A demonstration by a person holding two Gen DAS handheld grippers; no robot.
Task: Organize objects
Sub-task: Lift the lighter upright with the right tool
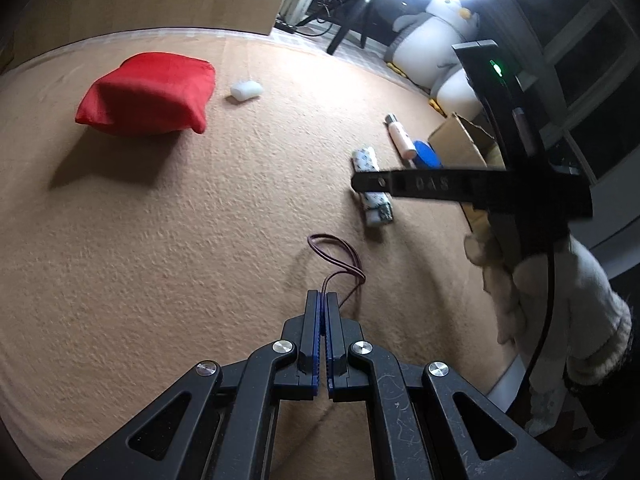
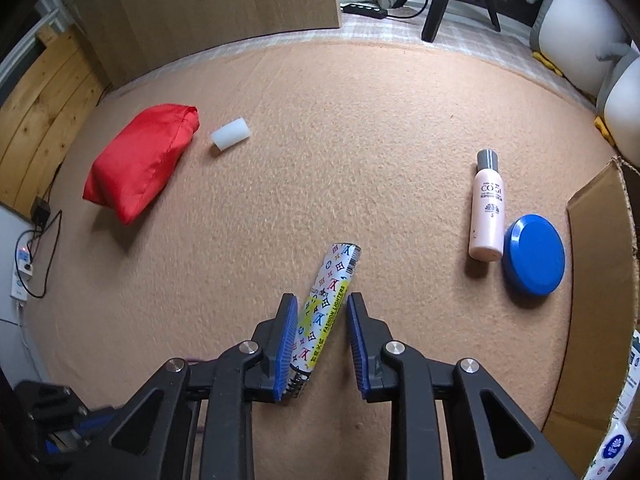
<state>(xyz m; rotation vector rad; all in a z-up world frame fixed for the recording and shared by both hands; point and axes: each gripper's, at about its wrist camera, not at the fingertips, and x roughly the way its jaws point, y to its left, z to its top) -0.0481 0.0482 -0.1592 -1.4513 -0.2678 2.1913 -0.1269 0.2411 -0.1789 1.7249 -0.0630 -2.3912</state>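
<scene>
Right tongs (image 2: pixel 322 308) hiding lighter's (image 2: pixel 326 304) base.

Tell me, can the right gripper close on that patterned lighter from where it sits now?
Probably yes. The right gripper is open, and the patterned lighter already lies between its fingers, slanted, close to one blue pad. Nothing else lies between them; the pink bottle and blue lid lie well aside.

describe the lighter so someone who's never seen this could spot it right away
On the tan carpet, look midway between the red pouch and the cardboard box. The lighter lies between the right gripper's open fingers. It alone is a slim white tube with colourful monogram print and a yellow label.
</scene>
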